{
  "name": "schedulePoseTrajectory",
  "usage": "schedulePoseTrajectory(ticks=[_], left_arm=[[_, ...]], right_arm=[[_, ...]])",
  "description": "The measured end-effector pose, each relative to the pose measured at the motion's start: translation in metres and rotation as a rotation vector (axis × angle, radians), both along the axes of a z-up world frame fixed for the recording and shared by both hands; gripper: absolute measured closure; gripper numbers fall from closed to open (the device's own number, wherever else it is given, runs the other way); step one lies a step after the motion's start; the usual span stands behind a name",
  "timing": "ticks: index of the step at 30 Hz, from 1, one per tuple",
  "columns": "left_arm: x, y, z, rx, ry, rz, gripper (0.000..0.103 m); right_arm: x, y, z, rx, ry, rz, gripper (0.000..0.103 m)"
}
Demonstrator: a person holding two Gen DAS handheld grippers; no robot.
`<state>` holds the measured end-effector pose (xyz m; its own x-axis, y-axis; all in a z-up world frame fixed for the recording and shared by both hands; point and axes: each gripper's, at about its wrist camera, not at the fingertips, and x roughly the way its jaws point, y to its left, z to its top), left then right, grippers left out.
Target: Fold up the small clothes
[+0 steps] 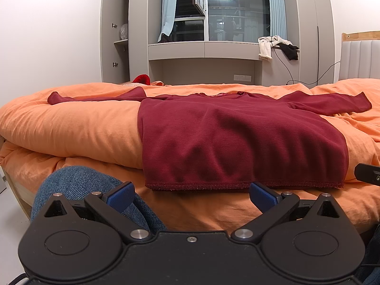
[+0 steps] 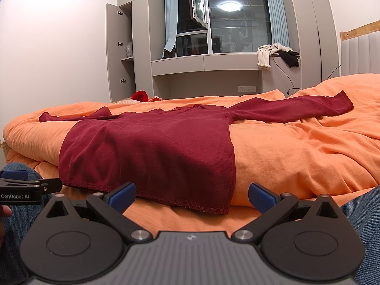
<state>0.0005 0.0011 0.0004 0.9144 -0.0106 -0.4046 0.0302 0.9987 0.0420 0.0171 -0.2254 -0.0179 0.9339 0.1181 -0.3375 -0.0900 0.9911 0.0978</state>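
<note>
A dark red long-sleeved top (image 1: 237,137) lies flat on the orange duvet (image 1: 71,123), sleeves spread left and right, hem toward me. It also shows in the right wrist view (image 2: 152,149). My left gripper (image 1: 191,196) is open and empty, just short of the hem's middle. My right gripper (image 2: 192,196) is open and empty, near the hem's right corner. The left gripper's side shows at the left edge of the right wrist view (image 2: 26,185).
My jeans-clad knee (image 1: 78,187) is at the bed's near edge. A red item (image 1: 141,79) lies at the bed's far side. Grey cabinets, a window ledge with draped clothes (image 1: 277,46) and a headboard (image 1: 358,57) stand beyond the bed.
</note>
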Motion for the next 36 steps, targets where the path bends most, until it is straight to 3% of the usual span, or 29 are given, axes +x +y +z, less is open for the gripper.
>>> schedulePoseTrajectory(ticks=[30, 36], left_arm=[[0.009, -0.005, -0.005, 0.031, 0.02, -0.007, 0.0], [0.024, -0.016, 0.009, 0.05, 0.052, -0.021, 0.0]], right_arm=[[0.004, -0.001, 0.004, 0.019, 0.03, 0.003, 0.0], [0.012, -0.003, 0.013, 0.047, 0.051, 0.029, 0.0]])
